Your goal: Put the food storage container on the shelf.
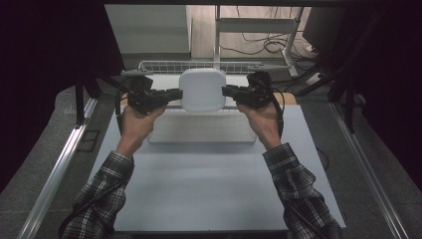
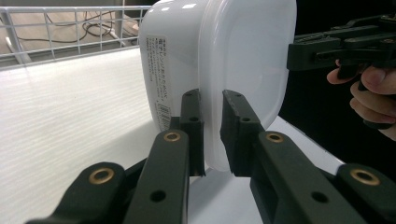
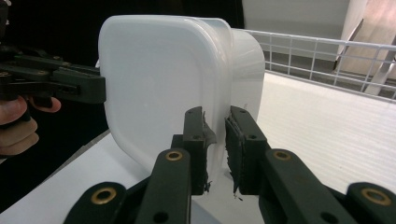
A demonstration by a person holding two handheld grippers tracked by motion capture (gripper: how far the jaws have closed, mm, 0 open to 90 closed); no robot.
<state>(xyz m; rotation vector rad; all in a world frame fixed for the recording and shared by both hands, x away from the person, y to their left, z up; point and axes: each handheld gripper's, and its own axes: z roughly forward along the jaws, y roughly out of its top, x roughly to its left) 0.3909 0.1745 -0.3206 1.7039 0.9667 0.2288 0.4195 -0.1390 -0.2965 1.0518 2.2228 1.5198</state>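
Nearest in the high view, two forearms in plaid sleeves [image 1: 107,191] enter from the near edge and extend over the bare grey table [image 1: 199,189]. Beyond the sleeves, the left hand [image 1: 134,124] carries the left gripper [image 1: 174,93] and the right hand [image 1: 261,117] carries the right gripper [image 1: 226,91]; both grippers point inward toward each other. Between them a white plastic container [image 1: 202,89] is suspended clear of the table, above the white tray surface [image 1: 199,130] that lies at mid-table. The left gripper grips the container's left edge and the right gripper grips its right edge. In the left gripper view, the jaws stand at a narrow gap and are clamped on the protruding rim of the container [image 2: 219,60], with a printed label [image 2: 161,88] visible on the container's side wall; the opposite gripper meets the far rim at the upper right. In the right gripper view, the jaws are likewise narrow and pinch the rim of the container [image 3: 159,84], with the opposite gripper on the far rim at the left. Behind the container, at the far edge of the table, runs a white wire basket [image 1: 164,65]. Farther off, cables [image 1: 266,45] lie on the floor
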